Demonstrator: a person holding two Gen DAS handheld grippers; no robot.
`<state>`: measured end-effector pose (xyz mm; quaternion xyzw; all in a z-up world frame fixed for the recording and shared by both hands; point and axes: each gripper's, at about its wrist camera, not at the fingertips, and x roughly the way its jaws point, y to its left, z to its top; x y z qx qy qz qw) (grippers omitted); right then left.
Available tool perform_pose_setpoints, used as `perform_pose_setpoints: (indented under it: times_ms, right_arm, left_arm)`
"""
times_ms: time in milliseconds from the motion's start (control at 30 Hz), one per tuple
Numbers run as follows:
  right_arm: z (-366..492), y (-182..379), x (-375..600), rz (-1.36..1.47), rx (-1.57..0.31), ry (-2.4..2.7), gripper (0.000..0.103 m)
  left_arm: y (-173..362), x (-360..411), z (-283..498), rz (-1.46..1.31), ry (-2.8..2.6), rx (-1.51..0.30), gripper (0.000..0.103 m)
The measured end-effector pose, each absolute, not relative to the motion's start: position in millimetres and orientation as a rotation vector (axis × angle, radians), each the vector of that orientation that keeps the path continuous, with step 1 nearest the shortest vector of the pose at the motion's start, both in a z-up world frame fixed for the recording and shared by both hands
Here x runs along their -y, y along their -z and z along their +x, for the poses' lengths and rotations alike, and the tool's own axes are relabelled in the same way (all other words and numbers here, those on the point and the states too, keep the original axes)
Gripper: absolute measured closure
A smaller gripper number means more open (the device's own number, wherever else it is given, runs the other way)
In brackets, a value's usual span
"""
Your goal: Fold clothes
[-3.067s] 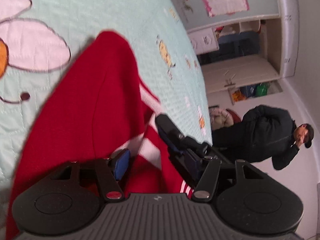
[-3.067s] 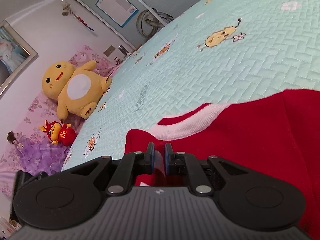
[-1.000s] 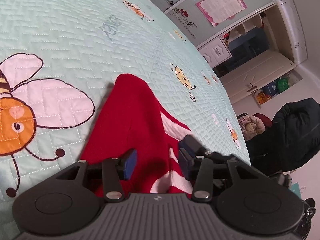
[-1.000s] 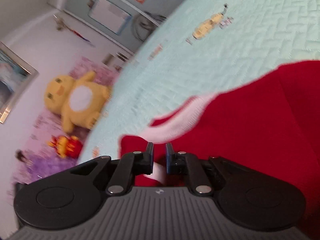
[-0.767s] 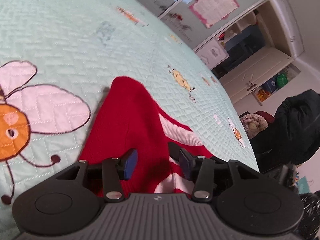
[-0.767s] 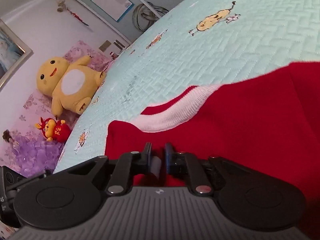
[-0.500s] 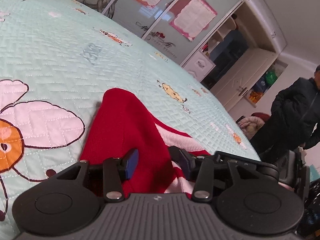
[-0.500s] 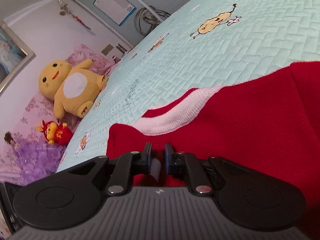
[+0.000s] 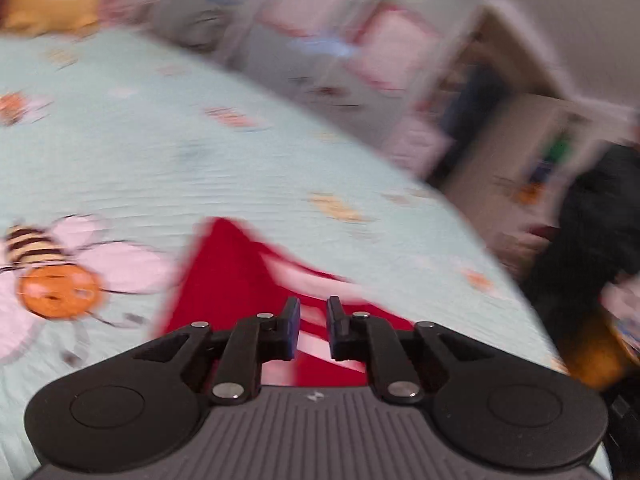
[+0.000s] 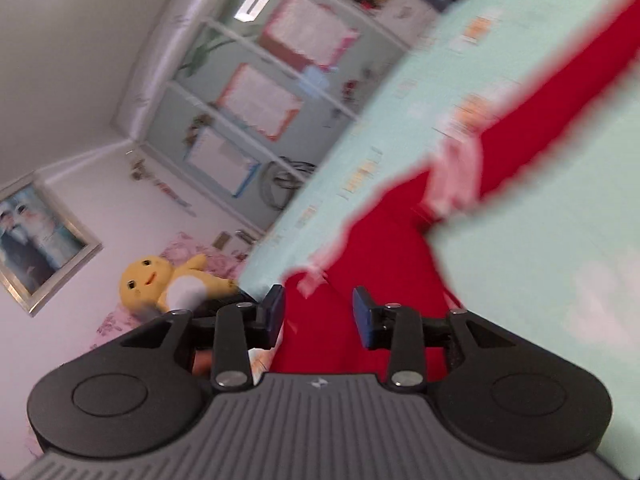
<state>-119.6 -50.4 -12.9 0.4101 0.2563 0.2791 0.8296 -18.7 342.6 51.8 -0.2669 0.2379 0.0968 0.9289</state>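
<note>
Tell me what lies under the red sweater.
The red sweater lies on a mint quilted bedspread printed with bees. Whatever sits beneath the sweater's own folds is covered and cannot be seen.

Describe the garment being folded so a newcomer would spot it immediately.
Start at the mint-green quilted bedspread printed with cartoon bees. The red sweater lies on it, in front of the left gripper. It is the only red fabric there, with white stripe trim.

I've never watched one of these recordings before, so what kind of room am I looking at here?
Most likely a bedroom in a home. A wide bed under a mint-green quilted bedspread with cartoon bees fills both views, a yellow plush toy sits at its far end, and a framed photograph hangs on the wall.
</note>
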Motion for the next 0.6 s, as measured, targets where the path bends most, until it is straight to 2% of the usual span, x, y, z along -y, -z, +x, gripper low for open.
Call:
perform_pose_setpoints:
  times_ms: [67,100,233,367,433,500,600]
  right_arm:
    - [-125.5,33.6,58.3,0.916,-0.586,-0.535,0.063]
    - [-123.2,39.5,61.0,0.935,-0.602,-0.515,0.063]
    - [-114.6,42.2,67.2,0.923,-0.527,-0.509,0.059]
    - [-109.0,50.4,74.1,0.987,-0.552,-0.544,0.058]
    - [-108.9,51.6,77.5,0.996,-0.552,-0.559,0.058]
    - [-109.4,52.3,81.6,1.004,-0.551,-0.571,0.058]
    - [-108.7,54.0,86.2,1.024,-0.553,-0.587,0.058]
  left_arm:
    - [-48.4,-328.9,-22.9,-0.499,-0.2,-0.523,0.054]
    - [-46.7,-322.0,-24.9,-0.475,-0.201,-0.541,0.052]
    - [-39.9,-294.6,-33.3,-0.379,-0.205,-0.61,0.051]
    - [-33.1,-267.2,-41.6,-0.281,-0.208,-0.679,0.05]
    - [-39.4,-267.5,-47.2,-0.309,-0.229,-0.71,0.056]
    - [-55.6,-274.5,-74.4,-0.38,-0.23,-0.684,0.057]
    - [-75.8,-272.2,-124.1,-0.428,-0.201,-0.624,0.053]
